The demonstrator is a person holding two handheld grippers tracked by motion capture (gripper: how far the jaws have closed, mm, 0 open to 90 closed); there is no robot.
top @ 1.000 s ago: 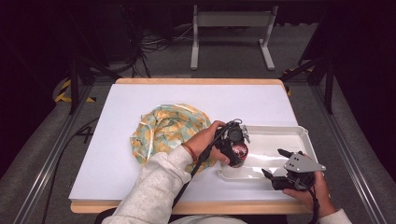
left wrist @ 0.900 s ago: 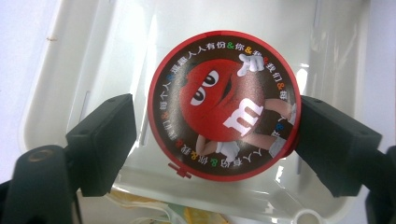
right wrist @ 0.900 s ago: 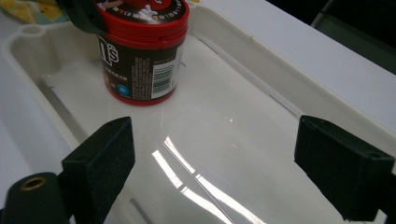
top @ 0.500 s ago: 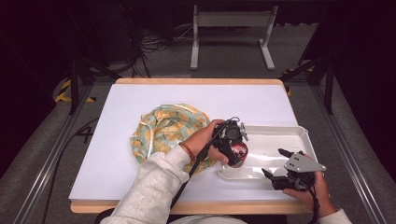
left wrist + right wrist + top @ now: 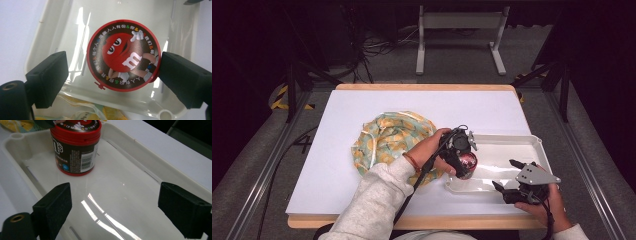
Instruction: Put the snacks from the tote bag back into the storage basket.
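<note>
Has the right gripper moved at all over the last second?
No. In the high view the right gripper sits at the same spot by the white tray's near right corner, jaws open, as in both earlier pictures.

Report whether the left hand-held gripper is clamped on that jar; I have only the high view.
Observer: Not clamped. The left gripper view shows the left hand-held gripper straddling the red lid: one jaw touches its rim, the other stands clear.
Operator: Confirm the jar is set down.
Observer: In the right gripper view the jar stands upright on the tray floor, near a corner.
Operator: Give the other gripper's state.
Observer: The right hand-held gripper is open, with nothing between its jaws.
</note>
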